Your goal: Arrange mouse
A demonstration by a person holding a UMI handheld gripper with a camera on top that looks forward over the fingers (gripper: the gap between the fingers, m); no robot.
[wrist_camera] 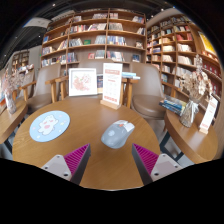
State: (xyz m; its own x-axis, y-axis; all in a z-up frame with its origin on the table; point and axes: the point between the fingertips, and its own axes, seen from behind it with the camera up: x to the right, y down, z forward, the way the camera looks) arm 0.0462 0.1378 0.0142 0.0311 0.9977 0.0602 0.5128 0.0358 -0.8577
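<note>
- Gripper [110, 160]: fingers spread wide and grasping nothing; the pink pads [75, 157] face each other across bare wood.
- Mouse [118, 133]: a pale grey mouse lying on the round wooden table [90, 115], just ahead of the fingers and roughly midway between them, touching neither.
- Round blue mat [49, 125]: lies on the table left of the mouse, well apart from it; probably where the mouse belongs.
- Upright sign [112, 85] and framed picture [83, 81]: stand beyond the mouse at the far edge of the table.
- Suggested approach: advance straight, keep the fingers level with the table, centre the mouse between the pads, and close on its sides gently so that it does not slide away.
</note>
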